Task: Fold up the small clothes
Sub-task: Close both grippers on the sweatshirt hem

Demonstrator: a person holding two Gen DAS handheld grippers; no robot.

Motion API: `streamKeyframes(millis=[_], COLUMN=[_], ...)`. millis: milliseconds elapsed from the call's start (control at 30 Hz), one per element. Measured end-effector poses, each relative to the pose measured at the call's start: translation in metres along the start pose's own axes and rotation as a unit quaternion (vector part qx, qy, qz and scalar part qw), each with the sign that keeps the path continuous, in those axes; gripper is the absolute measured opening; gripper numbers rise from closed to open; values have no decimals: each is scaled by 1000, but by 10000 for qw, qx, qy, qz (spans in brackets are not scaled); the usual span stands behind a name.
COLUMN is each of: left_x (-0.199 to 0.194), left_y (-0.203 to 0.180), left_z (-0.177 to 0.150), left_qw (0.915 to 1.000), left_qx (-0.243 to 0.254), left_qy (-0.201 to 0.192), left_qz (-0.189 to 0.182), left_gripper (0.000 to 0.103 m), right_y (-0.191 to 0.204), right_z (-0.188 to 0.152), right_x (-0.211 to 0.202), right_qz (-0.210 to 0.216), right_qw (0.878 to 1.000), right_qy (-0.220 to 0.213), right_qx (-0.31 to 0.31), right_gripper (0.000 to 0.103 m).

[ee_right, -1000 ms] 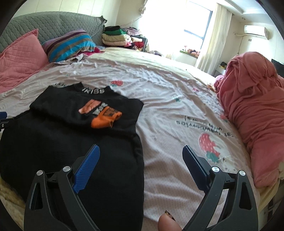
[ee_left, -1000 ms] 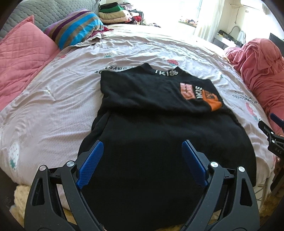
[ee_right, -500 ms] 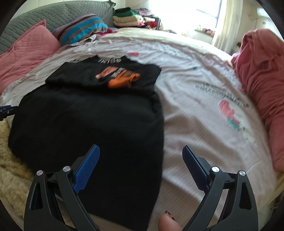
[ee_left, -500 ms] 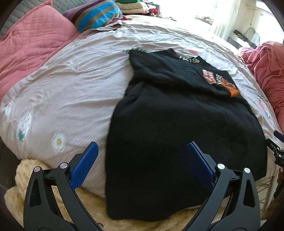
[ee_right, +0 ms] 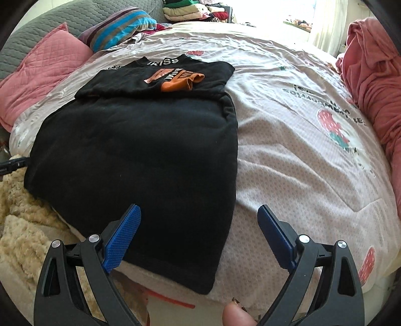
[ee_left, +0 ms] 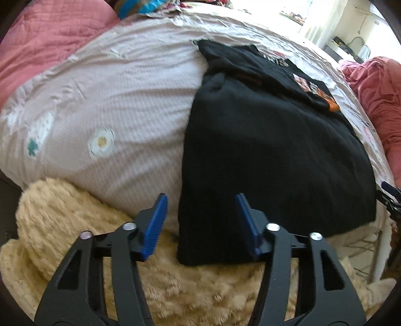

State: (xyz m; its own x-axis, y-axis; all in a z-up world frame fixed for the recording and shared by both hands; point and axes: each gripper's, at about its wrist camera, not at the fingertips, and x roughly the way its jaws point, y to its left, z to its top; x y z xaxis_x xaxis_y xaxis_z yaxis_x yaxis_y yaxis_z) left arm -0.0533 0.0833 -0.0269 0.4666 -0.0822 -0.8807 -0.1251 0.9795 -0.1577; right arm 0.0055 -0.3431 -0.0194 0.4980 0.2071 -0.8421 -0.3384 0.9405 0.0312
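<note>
A black garment [ee_left: 270,155] lies flat on the bed, its top part with an orange print [ee_right: 179,79] folded down over the body, and its hem hangs over the bed's near edge. My left gripper [ee_left: 200,220] is open, its jaws either side of the hem's left corner. My right gripper [ee_right: 199,234] is open above the hem's right corner [ee_right: 203,283]. The garment also fills the left of the right wrist view [ee_right: 140,155]. The right gripper's tip [ee_left: 389,198] shows at the far right of the left wrist view.
The bed has a pale printed cover [ee_right: 300,155]. A fuzzy beige blanket [ee_left: 75,215] lies at the near edge. Pink pillows [ee_right: 42,72] and a striped pillow [ee_right: 120,27] sit at the left, a red heap of cloth [ee_right: 376,75] at the right, stacked clothes [ee_right: 195,10] at the back.
Both grippers have pulled back and down toward the near edge of the bed, to the hem's corners. The left jaws have narrowed somewhat. The garment has not moved.
</note>
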Motion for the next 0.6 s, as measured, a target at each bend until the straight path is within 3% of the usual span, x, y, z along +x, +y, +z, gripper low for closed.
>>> streamKeyframes(millis=[67,233,533,600], left_x=[4,17,26,26], left_y=[0,1,7,6], left_z=[-4,-8,-5,-5], left_qw=[9999,9992,9981,9980], left_qx=[12,16,-168,-169], left_qy=[158,389,480,491], left_qz=[-57,-79,-348,-359], left_gripper=[36,36,34,34], right_y=[-3,-4,-7,-9], right_z=[-2,-11,-26,-27], right_x=[0,3,9,9], right_qz=[115,290,462,445], right_qw=[9999,9991,9971,9973], right_qy=[63,300,585,565], right_qx=[40,66,160,130], right_gripper=[90,71,53,45])
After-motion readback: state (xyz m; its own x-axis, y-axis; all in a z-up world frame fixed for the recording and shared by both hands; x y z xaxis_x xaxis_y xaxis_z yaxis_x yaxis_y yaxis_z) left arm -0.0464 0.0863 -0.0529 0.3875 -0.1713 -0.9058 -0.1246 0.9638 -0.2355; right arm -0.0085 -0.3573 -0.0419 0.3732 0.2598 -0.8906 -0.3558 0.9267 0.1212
